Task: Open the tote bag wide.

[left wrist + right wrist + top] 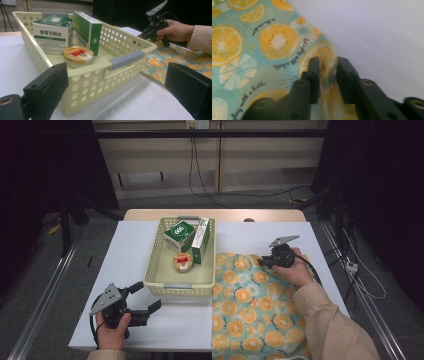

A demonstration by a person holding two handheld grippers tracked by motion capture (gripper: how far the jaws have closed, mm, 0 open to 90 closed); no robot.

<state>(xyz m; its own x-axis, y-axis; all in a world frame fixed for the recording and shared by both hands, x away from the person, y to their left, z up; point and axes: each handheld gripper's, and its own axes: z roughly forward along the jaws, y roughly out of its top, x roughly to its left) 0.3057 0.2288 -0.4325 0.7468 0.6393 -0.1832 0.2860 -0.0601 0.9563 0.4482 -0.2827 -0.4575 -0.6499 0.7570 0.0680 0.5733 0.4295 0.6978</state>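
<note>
A teal cloth printed with orange slices (250,305) lies over the right half of the white table (130,255). At the cloth's far edge, my right gripper (262,262) is shut on a raised fold of it. The right gripper view shows the cloth (262,50) pinched between the two black jaws of the right gripper (328,62), close to the hem. My left gripper (147,296) hovers near the front left with its jaws wide apart and nothing between them. In the left gripper view, the left gripper (117,87) faces the basket (125,58).
A pale yellow perforated basket (207,270) stands mid-table, touching the cloth's left edge. It holds a green-and-white box (179,234), a tall green box (201,240) and a round orange tin (182,262). Bare table lies left of the basket.
</note>
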